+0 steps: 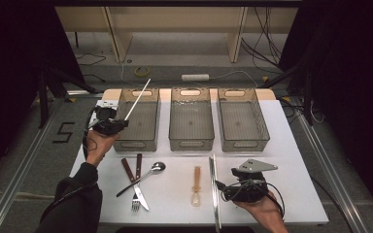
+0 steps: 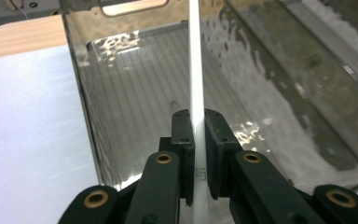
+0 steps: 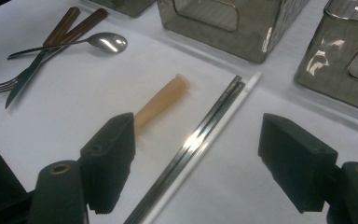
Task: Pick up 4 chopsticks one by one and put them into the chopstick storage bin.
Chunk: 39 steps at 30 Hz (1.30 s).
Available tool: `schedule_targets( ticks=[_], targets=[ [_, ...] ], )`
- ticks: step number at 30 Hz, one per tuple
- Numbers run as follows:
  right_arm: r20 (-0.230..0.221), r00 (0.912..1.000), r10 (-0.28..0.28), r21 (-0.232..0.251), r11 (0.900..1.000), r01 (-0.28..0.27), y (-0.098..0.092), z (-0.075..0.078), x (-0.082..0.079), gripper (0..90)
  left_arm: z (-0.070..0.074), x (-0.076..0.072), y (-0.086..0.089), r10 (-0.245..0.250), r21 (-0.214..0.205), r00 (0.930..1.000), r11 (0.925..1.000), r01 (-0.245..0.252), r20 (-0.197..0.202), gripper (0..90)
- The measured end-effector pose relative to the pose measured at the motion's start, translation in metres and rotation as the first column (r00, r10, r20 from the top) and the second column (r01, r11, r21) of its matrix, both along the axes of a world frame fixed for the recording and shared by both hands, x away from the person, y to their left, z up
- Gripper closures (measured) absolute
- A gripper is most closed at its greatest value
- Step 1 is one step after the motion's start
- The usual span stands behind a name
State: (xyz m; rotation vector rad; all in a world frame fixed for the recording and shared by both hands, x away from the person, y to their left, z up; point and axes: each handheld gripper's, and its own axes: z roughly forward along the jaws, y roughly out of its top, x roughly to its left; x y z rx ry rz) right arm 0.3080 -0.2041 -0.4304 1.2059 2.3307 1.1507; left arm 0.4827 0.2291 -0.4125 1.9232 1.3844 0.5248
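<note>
high view: a white chopstick [image 1: 137, 99] is being clamped in the left gripper [image 1: 110, 125] over the left of three smoked bins [image 1: 137, 120].
nothing is being held in the bins; right gripper [image 1: 245, 187], jaws spread wide and empty, is being kept above three chopsticks [image 1: 215, 191]; beside them one fork [image 1: 136, 187], one knife [image 1: 134, 182], two spoons [image 1: 151, 172] are lying.

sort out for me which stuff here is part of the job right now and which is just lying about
In the job:
- white chopstick, clamped in left tongs
- left bin
- right tongs, open over the chopsticks on the table

Lying about:
- spoon
- fork
- knife
- beige spoon
- middle bin
- right bin
</note>
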Motion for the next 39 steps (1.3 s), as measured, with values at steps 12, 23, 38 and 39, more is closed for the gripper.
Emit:
schedule_targets(
  ticks=[12, 23, 38, 39],
  targets=[
    [-0.007, 0.9999, 0.007, -0.004, 1.0, -0.007, 0.001, 0.0, 0.0, 28.4, -0.012, 0.013, 0.003, 0.044, 0.027, 0.9966, 0.9988, -0.042, -0.07, 82.7],
    [-0.016, 0.9998, 0.01, -0.009, 0.9999, -0.01, 0.0, 0.0, 0.001, 28.7, -0.008, 0.011, 0.006, 0.071, -0.019, 0.9945, 0.9972, -0.072, -0.078, 55.0],
    [-0.143, 0.9869, -0.074, -0.13, 0.9899, 0.056, -0.002, 0.003, 0.022, 30.7, 0.012, -0.069, -0.014, -0.071, -0.141, 0.9939, 0.9866, 0.083, 0.084, 23.7],
    [-0.161, 0.9835, -0.083, -0.15, 0.9869, 0.059, 0.001, 0.003, 0.025, 31.0, 0.01, -0.073, -0.015, -0.083, -0.144, 0.9932, 0.9851, 0.094, 0.082, 23.2]
  ],
)
